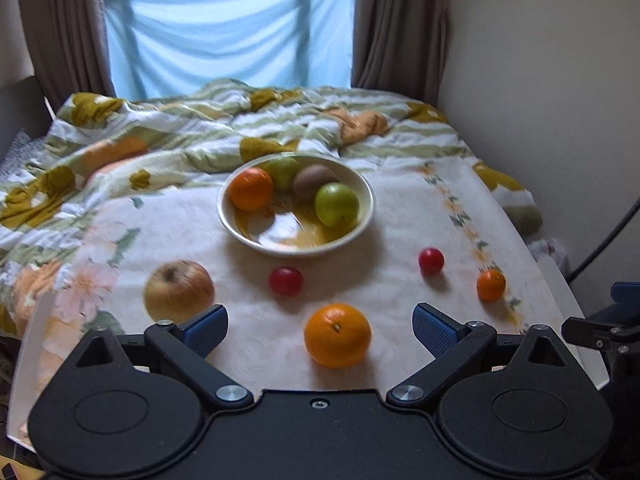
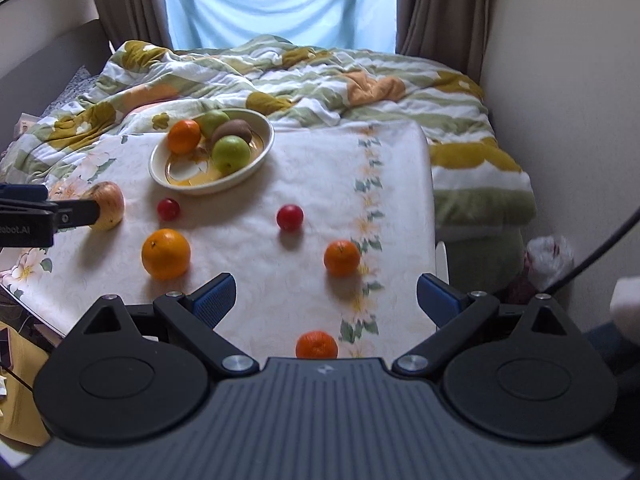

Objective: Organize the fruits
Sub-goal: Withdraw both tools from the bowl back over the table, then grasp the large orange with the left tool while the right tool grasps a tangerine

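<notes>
A flat board covered with a floral cloth [image 2: 304,184] lies on a bed, with a rumpled green-and-white duvet [image 2: 304,76] behind it and a blue sheet [image 1: 228,36] hung over the window between brown curtains.

Left gripper [image 1: 320,326]: jaws spread wide, nothing between the blue pads. It hangs above the near edge of the cloth. A large orange [image 1: 337,335] lies on the cloth between the two fingers in this view, not touched by either pad. A yellow-red apple [image 1: 179,291] lies just beside the left finger.

Right gripper [image 2: 326,300]: jaws likewise spread wide and empty. A small tangerine [image 2: 317,345] lies at the near edge of the cloth, partly hidden by the gripper body.

Bowl [image 1: 240,228]: cream-coloured, shallow, set toward the far side of the cloth. It holds one orange [image 1: 251,188], two green apples (one at the front right [image 1: 336,204], one at the back [image 1: 282,170]) and a brown kiwi [image 1: 314,180]. The near part of the bowl's floor is bare.

Loose fruit on the cloth, outside the bowl:
- two small red fruits, one near the bowl's front edge [image 2: 168,209], one further right [image 2: 290,217];
- a second small tangerine [image 2: 341,258], right of centre;
- the large orange, the apple and the near tangerine listed above.

All loose pieces lie well apart from one another. In the right wrist view, part of the left gripper overlaps the apple at the left edge; contact cannot be judged.
</notes>
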### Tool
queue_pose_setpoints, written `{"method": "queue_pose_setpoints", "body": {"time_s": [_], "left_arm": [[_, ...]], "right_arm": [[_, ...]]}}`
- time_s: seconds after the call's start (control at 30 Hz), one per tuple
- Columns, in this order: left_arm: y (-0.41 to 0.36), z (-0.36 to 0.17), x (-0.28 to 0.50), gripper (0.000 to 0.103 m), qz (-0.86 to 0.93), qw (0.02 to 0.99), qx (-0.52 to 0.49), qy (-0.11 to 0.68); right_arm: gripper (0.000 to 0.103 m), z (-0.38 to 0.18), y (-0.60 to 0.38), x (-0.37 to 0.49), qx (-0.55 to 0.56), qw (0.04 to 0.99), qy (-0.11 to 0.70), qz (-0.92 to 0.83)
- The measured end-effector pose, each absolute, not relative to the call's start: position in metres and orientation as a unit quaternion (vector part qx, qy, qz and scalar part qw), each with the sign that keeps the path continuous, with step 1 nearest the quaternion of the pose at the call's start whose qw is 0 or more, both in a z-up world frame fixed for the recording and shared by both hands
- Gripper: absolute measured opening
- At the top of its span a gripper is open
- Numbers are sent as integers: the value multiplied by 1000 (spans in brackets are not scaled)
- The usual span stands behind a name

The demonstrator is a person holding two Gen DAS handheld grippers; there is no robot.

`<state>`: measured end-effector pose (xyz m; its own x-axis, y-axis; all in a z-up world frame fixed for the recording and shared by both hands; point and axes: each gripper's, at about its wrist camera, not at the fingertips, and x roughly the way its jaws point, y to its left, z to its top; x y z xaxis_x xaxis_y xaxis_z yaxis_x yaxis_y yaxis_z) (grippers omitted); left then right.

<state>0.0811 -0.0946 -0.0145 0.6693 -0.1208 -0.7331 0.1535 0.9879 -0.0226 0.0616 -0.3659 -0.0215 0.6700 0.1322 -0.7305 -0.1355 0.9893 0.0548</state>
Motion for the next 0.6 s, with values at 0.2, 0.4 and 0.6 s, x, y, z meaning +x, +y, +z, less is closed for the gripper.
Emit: {"method": "queue_pose_setpoints", "body": {"time_s": [0.2,0.4,0.6], "left_arm": [[-108,-48,95,100,-86,907,44,410],[-121,-78,113,98,-104,897,80,421],[-122,-100,125,79,-112,885,80,445]], "right_arm": [[103,-56,-360,53,1,907,417,68],[103,-85,-353,55,20,902,429,50],[103,-101,-349,61,22,901,433,32]]}}
